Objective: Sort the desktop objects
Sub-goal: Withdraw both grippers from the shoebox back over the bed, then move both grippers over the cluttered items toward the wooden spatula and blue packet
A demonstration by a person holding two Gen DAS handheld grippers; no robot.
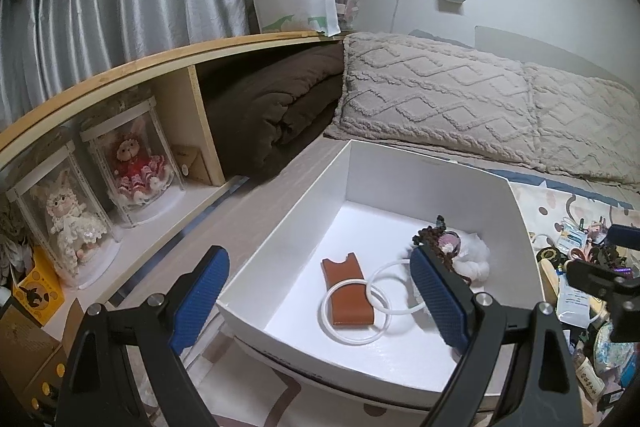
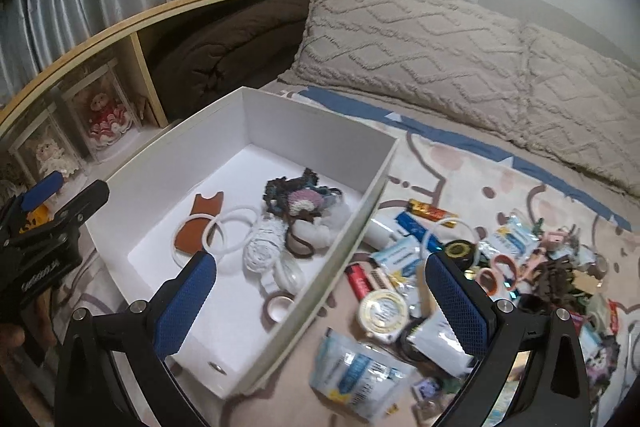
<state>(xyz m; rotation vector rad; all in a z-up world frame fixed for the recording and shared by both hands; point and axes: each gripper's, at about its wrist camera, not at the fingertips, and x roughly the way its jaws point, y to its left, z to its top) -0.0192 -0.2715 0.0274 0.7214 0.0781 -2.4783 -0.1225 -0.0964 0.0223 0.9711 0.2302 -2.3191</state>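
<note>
A white open box lies on the bed mat. It holds a brown leather piece, white rings, a dark crocheted piece, a white fluffy ball, a white woven disc and a tape roll. My left gripper is open over the box's near left corner, one finger outside the wall and one inside, holding nothing. My right gripper is open wide above the box's right wall, with nothing in it. To the right of the box lies a heap of small things.
The heap holds sachets, a round tin, a red lighter, bracelets and hair ties. Beige pillows line the far side. A wooden shelf with boxed dolls and a brown blanket stands to the left.
</note>
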